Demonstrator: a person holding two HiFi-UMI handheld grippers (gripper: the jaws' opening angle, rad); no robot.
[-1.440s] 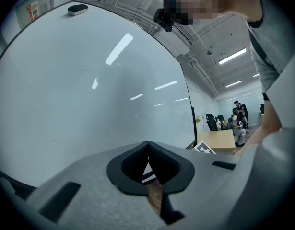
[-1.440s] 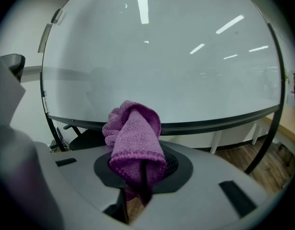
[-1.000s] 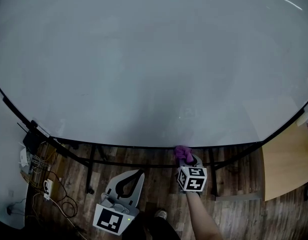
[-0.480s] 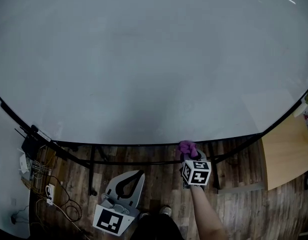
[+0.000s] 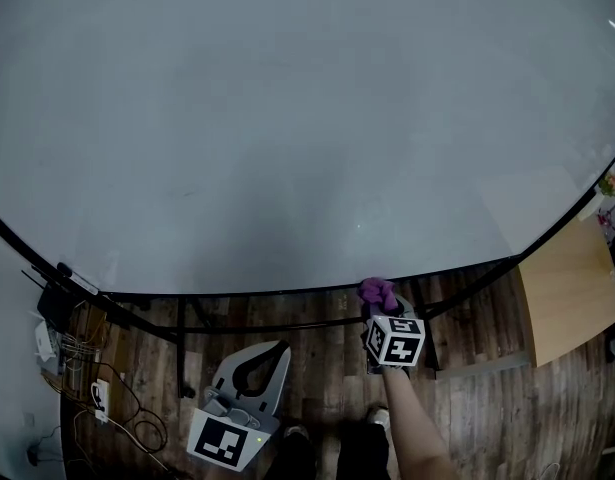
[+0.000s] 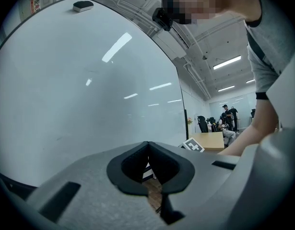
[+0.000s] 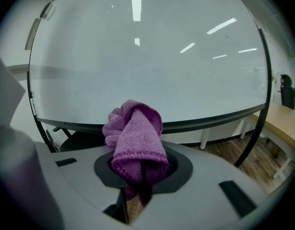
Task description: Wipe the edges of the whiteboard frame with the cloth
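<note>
Cloth (image 5: 376, 291) meets frame (image 5: 237, 293): a purple wad, pinched tight between the closed jaws of the right gripper (image 5: 379, 306), sits at the black bottom edge of the whiteboard (image 5: 287, 118), right of the edge's middle and apparently touching it. The cloth bulges out ahead of the jaws, which likely lets fabric rather than plastic rub the rail. The forearm (image 5: 412, 428) reaches forward and up from below, the marker cube facing the head camera and the tool aimed at the rail. The left gripper (image 5: 257, 356) hangs low and well apart to the left over the wood floor (image 5: 317, 388). Its jaws are together with nothing between them, and it appears to be kept clear of the work. In the right gripper view the rail runs on to the right of the cloth toward the corner.
</note>
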